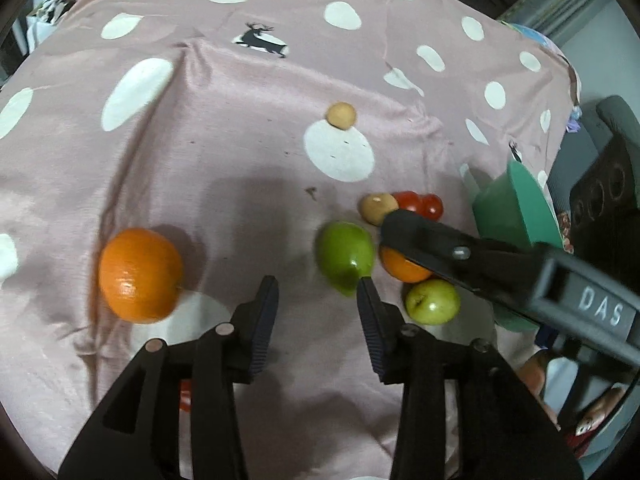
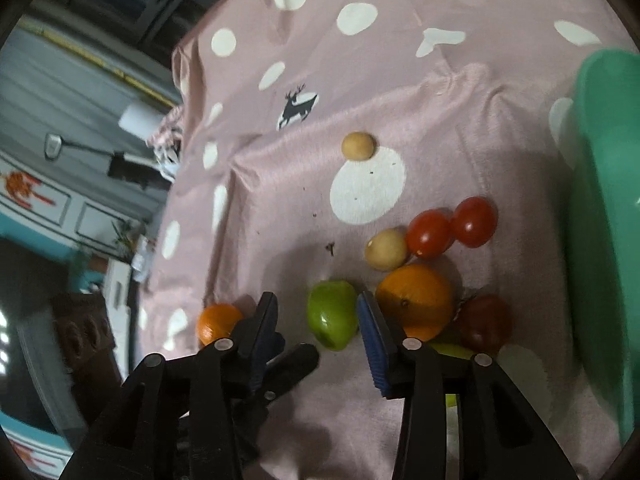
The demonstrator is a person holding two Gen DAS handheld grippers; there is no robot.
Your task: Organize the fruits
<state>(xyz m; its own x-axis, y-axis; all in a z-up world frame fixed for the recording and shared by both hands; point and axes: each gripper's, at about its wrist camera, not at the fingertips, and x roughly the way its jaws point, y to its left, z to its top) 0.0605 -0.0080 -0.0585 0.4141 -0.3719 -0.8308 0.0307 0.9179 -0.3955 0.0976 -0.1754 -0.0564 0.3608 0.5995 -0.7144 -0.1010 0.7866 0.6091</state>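
Left tongs (image 1: pixel 318 294) and right tongs (image 2: pixel 316 312) both parted, gripping nothing. Green apple (image 2: pixel 332 314) loose on spotted cloth (image 1: pixel 240 120) among oranges, tomatoes. "DAS" printed on right tongs' body.

Pink polka-dot cloth (image 1: pixel 240 140) covers the table; grey panelled wall (image 2: pixel 60 92) beyond.

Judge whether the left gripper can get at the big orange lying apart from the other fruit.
Probably yes: the left gripper is open and empty, and the big orange lies alone on bare cloth beside it.
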